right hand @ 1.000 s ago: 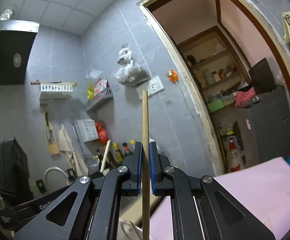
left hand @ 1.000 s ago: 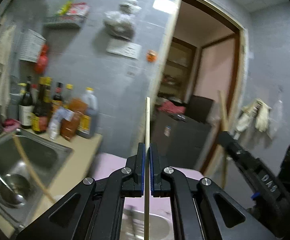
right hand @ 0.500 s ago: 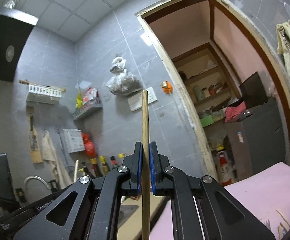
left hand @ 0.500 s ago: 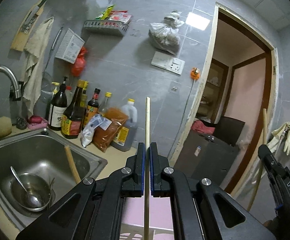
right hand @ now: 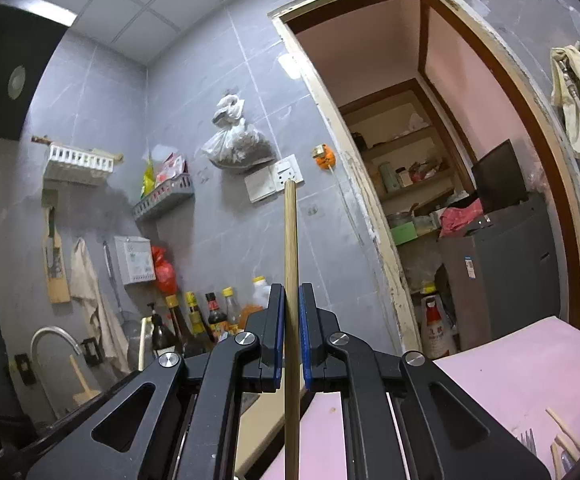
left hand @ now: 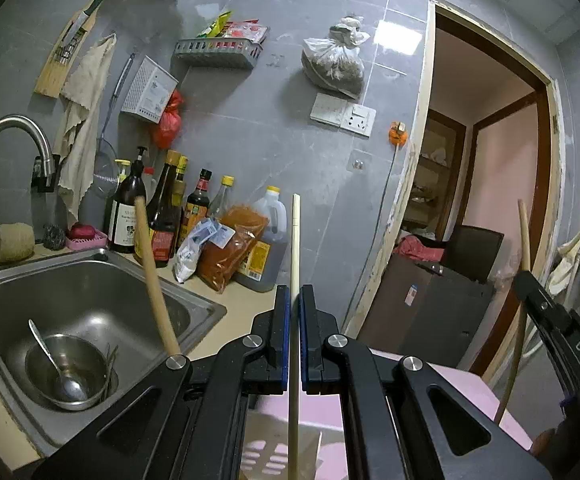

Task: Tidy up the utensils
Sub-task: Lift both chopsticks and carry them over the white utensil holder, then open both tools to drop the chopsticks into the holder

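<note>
Left wrist view: a pale chopstick [left hand: 294, 280] is pinched upright by the left gripper [left hand: 294, 320], with sink [left hand: 90, 288], bowl [left hand: 66, 368] and bottles [left hand: 162, 208] seen at left. Right wrist view: a darker chopstick [right hand: 291, 280] is clamped upright in the right gripper [right hand: 291, 320], partly blocking the wall socket [right hand: 288, 174]; a pink mat [right hand: 529, 368] is seen at right.

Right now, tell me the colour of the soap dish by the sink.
Pink soap dish; left wrist view shows it best.

Grey tiled wall [left hand: 258, 128], pink board [right hand: 529, 372], black claw [left hand: 294, 304] with blue pads [left hand: 287, 336].
</note>
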`<state>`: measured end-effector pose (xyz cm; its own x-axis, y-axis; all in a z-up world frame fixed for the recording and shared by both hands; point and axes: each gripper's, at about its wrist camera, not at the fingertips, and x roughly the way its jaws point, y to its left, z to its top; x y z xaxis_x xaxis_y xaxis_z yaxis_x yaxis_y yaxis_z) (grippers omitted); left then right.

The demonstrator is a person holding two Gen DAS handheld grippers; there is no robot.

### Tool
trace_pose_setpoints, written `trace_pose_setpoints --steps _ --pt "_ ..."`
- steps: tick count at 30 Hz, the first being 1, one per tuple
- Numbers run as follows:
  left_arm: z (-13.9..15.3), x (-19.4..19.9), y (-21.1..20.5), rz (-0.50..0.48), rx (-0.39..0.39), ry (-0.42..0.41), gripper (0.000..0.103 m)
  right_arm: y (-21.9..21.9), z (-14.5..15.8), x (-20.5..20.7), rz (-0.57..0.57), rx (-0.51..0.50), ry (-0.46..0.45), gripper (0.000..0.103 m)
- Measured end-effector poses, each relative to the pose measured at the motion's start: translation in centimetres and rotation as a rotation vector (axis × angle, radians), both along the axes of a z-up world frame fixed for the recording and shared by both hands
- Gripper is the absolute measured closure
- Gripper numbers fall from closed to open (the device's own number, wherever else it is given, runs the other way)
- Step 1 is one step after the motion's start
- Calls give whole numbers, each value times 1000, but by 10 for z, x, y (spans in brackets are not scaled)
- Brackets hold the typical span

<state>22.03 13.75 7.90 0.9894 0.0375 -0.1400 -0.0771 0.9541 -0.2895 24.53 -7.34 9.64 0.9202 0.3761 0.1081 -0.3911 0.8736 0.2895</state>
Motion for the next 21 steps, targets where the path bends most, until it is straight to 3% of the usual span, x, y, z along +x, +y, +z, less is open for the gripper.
trace_pose_setpoints --steps 13,21 --pt "-19 -9 -9 2 11 96 100 6 -14 -4 73 -86 70 98" --pt "-21 -17 -5 -37 -36 185 100 7 -15 -22 146 -176 132 98"
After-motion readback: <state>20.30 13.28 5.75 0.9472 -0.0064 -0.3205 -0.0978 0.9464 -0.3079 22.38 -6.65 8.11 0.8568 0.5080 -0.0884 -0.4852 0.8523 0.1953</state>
